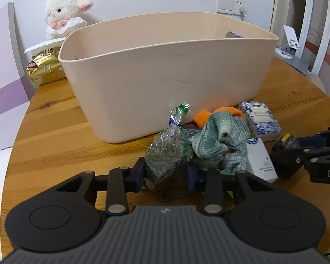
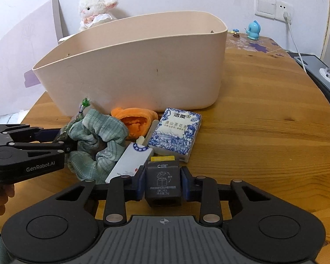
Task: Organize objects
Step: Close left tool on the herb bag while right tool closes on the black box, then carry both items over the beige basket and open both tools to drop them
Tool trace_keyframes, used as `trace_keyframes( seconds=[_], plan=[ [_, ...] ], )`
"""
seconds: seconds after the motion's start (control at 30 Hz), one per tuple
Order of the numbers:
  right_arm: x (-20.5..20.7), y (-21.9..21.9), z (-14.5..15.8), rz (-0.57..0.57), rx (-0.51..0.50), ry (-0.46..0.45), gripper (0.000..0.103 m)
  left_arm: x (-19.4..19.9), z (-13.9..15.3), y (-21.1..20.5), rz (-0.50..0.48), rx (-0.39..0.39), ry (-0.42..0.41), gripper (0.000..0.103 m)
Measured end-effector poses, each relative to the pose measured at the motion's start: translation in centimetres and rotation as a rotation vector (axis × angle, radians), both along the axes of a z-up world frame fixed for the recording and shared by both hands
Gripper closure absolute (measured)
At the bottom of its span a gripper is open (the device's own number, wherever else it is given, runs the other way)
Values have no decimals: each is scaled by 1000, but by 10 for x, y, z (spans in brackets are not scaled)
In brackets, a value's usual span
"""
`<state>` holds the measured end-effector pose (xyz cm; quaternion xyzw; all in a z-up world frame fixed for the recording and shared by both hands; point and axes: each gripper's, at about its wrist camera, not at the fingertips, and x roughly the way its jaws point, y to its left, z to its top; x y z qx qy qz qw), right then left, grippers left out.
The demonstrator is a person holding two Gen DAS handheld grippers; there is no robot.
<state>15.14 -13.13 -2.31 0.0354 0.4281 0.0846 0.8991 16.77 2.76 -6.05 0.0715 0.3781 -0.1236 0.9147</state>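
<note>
A large beige plastic bin [image 2: 143, 66] stands on the round wooden table [image 2: 264, 132], and a small heap lies against its near wall: a green striped cloth [image 2: 99, 136], a blue-and-white tissue pack [image 2: 176, 132], an orange plush piece [image 2: 134, 118] and a white box [image 2: 129, 160]. The left gripper [image 1: 166, 172] has its jaws pressed on a clear bag of dried greens [image 1: 167, 154] at the heap's left edge. The right gripper [image 2: 162, 183] clamps a small dark grey box [image 2: 162, 182] just in front of the tissue pack.
</note>
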Motion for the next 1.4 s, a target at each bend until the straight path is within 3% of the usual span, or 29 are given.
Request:
trace_keyframes(
  seconds=[0.33, 0.77, 1.07, 1.4],
  plan=[
    [-24, -9, 28, -5, -12, -76, 74, -31, 28, 4, 48, -11, -42, 65],
    [-29, -13, 103, 6, -54, -304, 74, -49, 96, 21, 150, -60, -191, 65],
    [19, 1, 134, 17, -40, -397, 74, 4, 122, 21, 183, -55, -249, 65],
    [104, 7, 110, 14, -48, -317, 74, 91, 93, -1, 183, -11, -155, 65]
  ],
)
